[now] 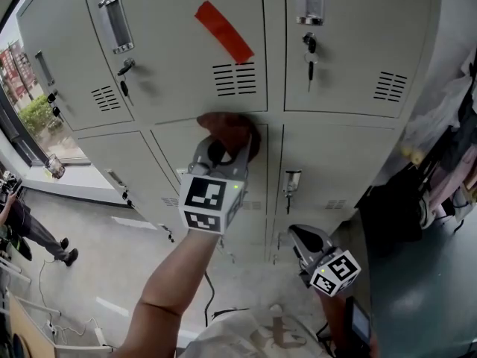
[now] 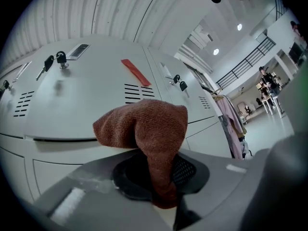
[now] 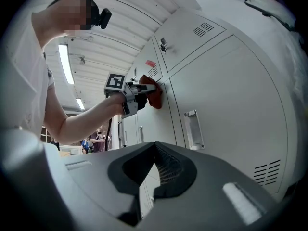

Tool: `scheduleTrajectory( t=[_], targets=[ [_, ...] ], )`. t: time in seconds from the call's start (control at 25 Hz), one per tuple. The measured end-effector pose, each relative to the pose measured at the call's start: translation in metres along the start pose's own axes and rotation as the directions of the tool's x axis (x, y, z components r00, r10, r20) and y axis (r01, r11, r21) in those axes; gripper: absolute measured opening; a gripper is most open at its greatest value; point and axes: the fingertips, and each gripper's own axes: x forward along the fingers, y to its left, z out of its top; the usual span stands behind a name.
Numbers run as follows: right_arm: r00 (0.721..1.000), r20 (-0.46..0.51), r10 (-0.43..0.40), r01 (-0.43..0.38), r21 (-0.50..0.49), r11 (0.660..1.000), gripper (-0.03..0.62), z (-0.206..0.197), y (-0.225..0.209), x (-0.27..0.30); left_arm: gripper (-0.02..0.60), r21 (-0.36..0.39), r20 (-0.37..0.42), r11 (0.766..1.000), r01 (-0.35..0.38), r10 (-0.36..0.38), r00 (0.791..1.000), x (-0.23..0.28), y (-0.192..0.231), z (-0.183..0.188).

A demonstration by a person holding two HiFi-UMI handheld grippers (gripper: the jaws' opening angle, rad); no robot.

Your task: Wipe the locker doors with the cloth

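From where I stood, the left gripper [image 1: 223, 146] was clenched on the cloth [image 1: 229, 129]. It held the cloth against the locker doors [image 1: 171, 43], right at the seam where an upper middle door met the one below it. The cloth was a rust-brown, nubbly knit. Its narrow tail ran straight back between the jaws, and its bunched head flopped over to one side in front of them. The metal to be wiped therefore lay directly ahead of that gripper, spreading upward and to both sides. The doors were smooth, pale grey painted steel, flat apart from vent slits [image 1: 235, 79], hanging keys [image 1: 310, 51] and a strip of red tape [image 1: 223, 30] stuck slantwise above the cloth. The right gripper [image 1: 300, 236] hung lower and well apart, near a recessed handle [image 3: 193, 129] on a lower door. Its jaws were closed on nothing. I judged the left to be the working hand, with any stroke running along the face of the door.
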Motion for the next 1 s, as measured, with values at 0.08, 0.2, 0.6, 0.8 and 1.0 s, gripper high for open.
scheduleTrajectory(
  t=[0.08,0.2,0.6,0.8,1.0],
  targets=[
    [1.0,0.0,0.003,-0.003,0.004,1.0,0.008,0.0,-0.003,-0.005,0.08,-0.003,-0.013,1.0,0.007,-0.007,1.0,0.004,-0.009,0.001],
    [1.0,0.003,0.009,-0.009,0.01,1.0,0.008,0.001,-0.006,-0.012,0.081,0.01,-0.017,1.0,0.029,-0.029,0.999,0.013,-0.024,0.003],
    [1.0,-0.012,0.024,-0.024,0.004,1.0,0.008,-0.002,-0.012,-0.029,0.081,0.041,-0.078,0.995,0.086,-0.083,0.994,0.025,-0.065,-0.026],
    [0.999,-0.011,0.031,-0.031,-0.001,1.0,0.008,-0.001,-0.009,-0.018,0.081,0.026,-0.097,0.99,0.142,-0.139,0.986,0.028,-0.075,-0.04],
    [0.999,-0.011,0.045,-0.045,-0.008,0.999,0.008,0.0,0.002,0.002,0.08,0.037,-0.095,0.986,0.16,-0.156,0.983,0.022,-0.065,-0.042]
  ],
)
